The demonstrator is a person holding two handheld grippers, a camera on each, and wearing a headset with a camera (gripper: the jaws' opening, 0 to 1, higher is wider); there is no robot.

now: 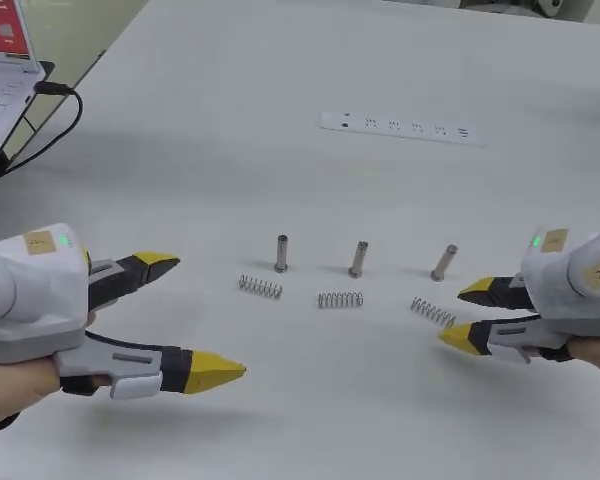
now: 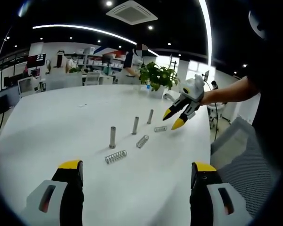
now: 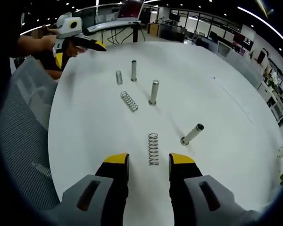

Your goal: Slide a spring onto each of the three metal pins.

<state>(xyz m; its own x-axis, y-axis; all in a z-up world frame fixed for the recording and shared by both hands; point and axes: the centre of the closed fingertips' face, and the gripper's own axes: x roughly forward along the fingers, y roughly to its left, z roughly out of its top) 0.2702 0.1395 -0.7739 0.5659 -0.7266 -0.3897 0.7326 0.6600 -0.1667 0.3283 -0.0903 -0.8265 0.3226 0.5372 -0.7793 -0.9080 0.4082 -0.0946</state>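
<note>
We see a white table [image 1: 310,60] with a laptop [image 1: 0,70] at its far left edge and a power strip [image 1: 400,127] lying beyond the work area.

The left gripper [image 1: 202,316] is at the near left. Its jaws are spread wide, holding and touching nothing.

The right gripper [image 1: 455,316] is at the near right. Its jaws are partly open, narrower than the left, and also empty. Its tips sit just beside the right spring [image 1: 432,312], which lines up with the gap between them.

Three pins [image 1: 358,259] stand in a row mid-table. The right one appears to lean, though the lens may distort this.

Three springs [image 1: 340,299] lie flat, one before each pin, none fitted.
</note>
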